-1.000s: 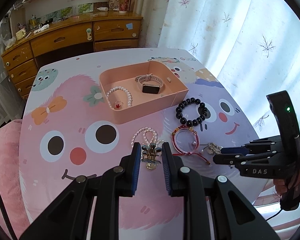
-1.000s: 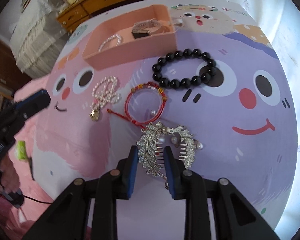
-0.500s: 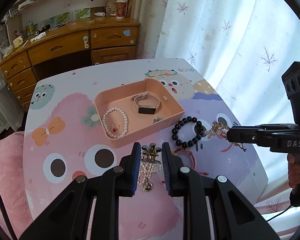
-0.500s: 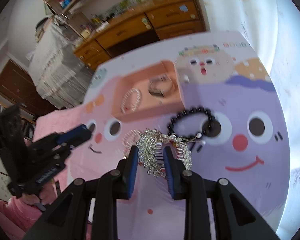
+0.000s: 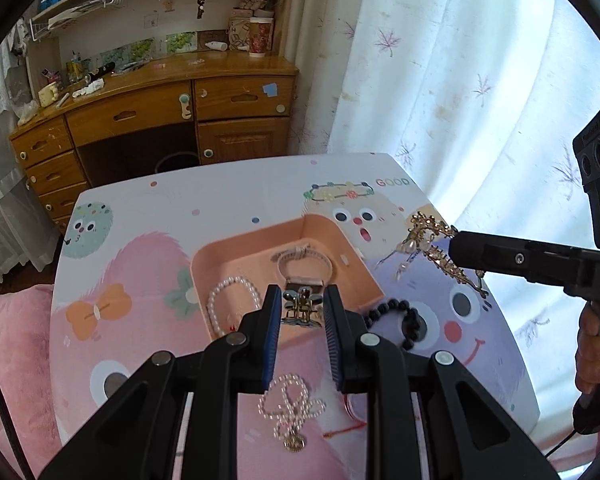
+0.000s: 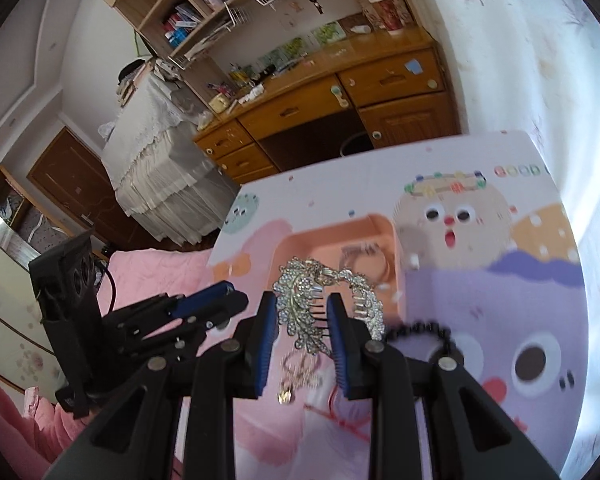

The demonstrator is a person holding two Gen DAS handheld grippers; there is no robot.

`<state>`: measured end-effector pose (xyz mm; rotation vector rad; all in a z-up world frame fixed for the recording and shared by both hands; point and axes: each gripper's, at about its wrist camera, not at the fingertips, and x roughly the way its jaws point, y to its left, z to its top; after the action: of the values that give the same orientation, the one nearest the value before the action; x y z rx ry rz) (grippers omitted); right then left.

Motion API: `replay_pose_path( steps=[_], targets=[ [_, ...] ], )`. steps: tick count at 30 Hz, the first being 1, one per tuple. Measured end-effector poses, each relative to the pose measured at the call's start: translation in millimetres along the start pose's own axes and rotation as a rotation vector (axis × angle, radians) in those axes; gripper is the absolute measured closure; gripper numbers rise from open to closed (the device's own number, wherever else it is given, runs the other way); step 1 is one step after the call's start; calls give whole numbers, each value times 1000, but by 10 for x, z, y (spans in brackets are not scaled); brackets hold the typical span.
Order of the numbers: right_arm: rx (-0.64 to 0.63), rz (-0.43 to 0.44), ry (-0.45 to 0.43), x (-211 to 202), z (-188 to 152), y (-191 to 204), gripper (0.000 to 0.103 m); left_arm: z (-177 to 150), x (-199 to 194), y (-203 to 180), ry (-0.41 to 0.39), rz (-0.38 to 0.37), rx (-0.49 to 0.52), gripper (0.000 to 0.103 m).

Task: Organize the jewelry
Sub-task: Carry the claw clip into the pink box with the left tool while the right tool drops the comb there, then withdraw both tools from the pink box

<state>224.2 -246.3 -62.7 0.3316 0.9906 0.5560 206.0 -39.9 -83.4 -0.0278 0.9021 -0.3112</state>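
My left gripper (image 5: 300, 312) is shut on a small gold hair clip (image 5: 301, 307) and holds it above the near edge of the pink tray (image 5: 324, 229). The tray holds a pearl bracelet (image 5: 233, 294) and a watch (image 5: 305, 267). My right gripper (image 6: 302, 320) is shut on a rhinestone leaf hair comb (image 6: 314, 300), raised above the table; the comb also shows in the left wrist view (image 5: 428, 249), right of the tray. A pearl necklace with a gold pendant (image 5: 291, 408), a red cord bracelet (image 6: 340, 412) and a black bead bracelet (image 5: 400, 320) lie on the table.
The table has a cartoon-print cover (image 5: 148, 264) and its right edge runs along a white curtain (image 5: 440, 80). A wooden desk (image 5: 160, 120) stands behind the table. A pink bed (image 5: 12, 344) lies at the left.
Both grippers have lifted their pieces off the table and moved them up and toward the pink tray. The clip now hangs over the tray's near edge; the comb is high at its right.
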Motion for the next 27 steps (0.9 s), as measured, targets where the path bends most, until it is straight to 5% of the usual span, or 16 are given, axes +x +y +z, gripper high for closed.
replay_pose_path(
  steps=[11, 12, 14, 15, 19, 27],
  targets=[
    [11, 37, 72, 662, 156, -290, 76, 107, 468, 142, 21, 67, -66, 84],
    [21, 28, 82, 702, 154, -318, 76, 96, 492, 150, 29, 81, -69, 80],
    [36, 8, 94, 746, 151, -365, 76, 71, 517, 179, 46, 100, -74, 51],
    [42, -2, 93, 745, 145, -383, 75, 55, 510, 193, 47, 112, -77, 29],
    [44, -6, 63, 638, 121, -385, 69, -6, 402, 221, 32, 100, -64, 26],
    [-27, -164, 13, 332, -169, -131, 48, -221, 151, 271, 48, 47, -68, 25]
  ],
)
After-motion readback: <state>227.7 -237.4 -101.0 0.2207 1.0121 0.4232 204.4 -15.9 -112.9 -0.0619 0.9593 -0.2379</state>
